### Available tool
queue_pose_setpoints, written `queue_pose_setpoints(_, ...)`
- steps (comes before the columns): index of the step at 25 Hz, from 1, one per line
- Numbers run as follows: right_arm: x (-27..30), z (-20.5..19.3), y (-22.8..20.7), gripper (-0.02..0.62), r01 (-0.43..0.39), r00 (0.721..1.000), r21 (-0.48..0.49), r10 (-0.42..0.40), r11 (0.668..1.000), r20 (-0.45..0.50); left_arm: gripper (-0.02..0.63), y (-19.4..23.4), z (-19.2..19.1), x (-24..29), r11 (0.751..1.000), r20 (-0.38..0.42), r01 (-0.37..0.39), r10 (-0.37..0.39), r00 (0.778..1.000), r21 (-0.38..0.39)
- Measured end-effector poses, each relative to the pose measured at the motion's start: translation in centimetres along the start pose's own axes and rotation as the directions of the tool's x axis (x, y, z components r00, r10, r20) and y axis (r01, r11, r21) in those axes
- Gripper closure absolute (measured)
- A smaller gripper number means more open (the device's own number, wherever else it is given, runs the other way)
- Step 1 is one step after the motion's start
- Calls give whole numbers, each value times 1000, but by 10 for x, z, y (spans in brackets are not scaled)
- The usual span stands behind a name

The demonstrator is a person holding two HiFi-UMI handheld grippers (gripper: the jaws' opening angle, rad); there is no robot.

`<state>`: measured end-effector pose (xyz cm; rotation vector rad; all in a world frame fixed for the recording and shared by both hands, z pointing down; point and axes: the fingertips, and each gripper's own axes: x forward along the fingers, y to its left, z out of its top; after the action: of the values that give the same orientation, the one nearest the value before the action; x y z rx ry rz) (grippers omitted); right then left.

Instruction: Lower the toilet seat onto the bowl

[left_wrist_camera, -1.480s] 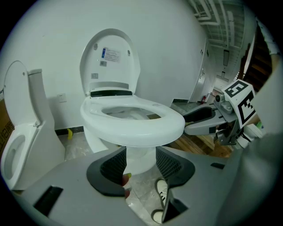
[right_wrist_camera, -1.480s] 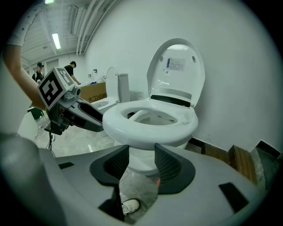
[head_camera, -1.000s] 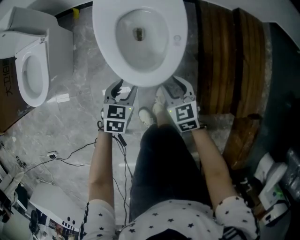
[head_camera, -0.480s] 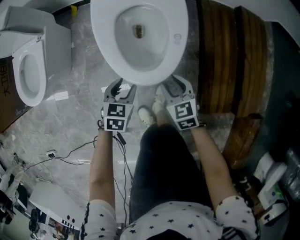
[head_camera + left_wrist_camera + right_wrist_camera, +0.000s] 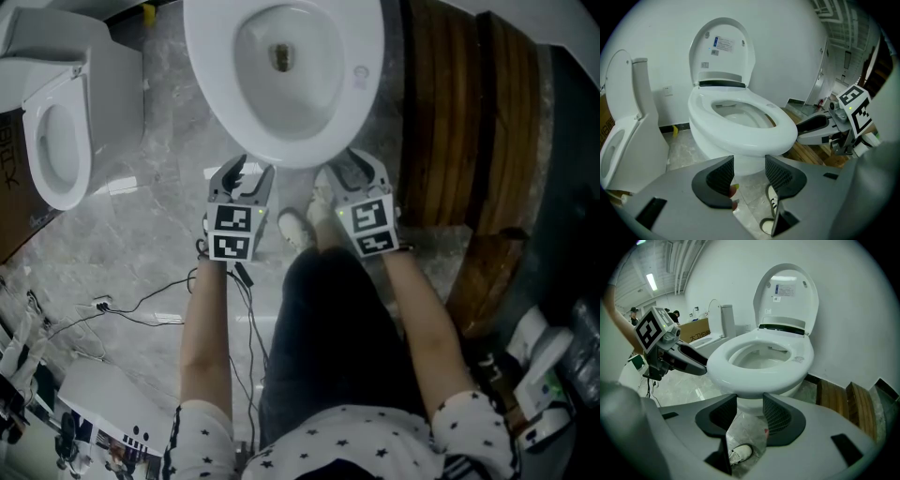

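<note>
The white toilet seat (image 5: 217, 103) lies flat on the bowl, while the lid (image 5: 723, 51) stands upright against the wall behind it. My left gripper (image 5: 241, 178) is just below the front left edge of the bowl, open, with nothing between its fingers. My right gripper (image 5: 349, 169) is at the front right edge, also open and empty. In the left gripper view the seat's rim (image 5: 754, 136) sits just above my left gripper's (image 5: 749, 171) black pads. The right gripper view shows the seat's rim (image 5: 754, 376) over my right gripper (image 5: 750, 411) in the same way.
A second white toilet (image 5: 56, 122) stands at the left, beside a cardboard box (image 5: 14, 187). Dark wooden planks (image 5: 459, 122) lie right of the bowl. Cables (image 5: 141, 305) trail across the grey marble floor. The person's white shoes (image 5: 295, 230) stand under the grippers.
Both grippers have sunk a little in front of the bowl. Their jaws stand as wide as before.
</note>
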<state>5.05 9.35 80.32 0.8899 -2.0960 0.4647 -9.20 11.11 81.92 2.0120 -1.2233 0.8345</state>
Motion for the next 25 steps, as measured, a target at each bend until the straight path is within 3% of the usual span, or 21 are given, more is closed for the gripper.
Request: queue_pose_setpoints(25,33,-23,-3,419,-25,998,33,27,999,-53,410,6,-23,35,1000,-87,-5,7,996,14)
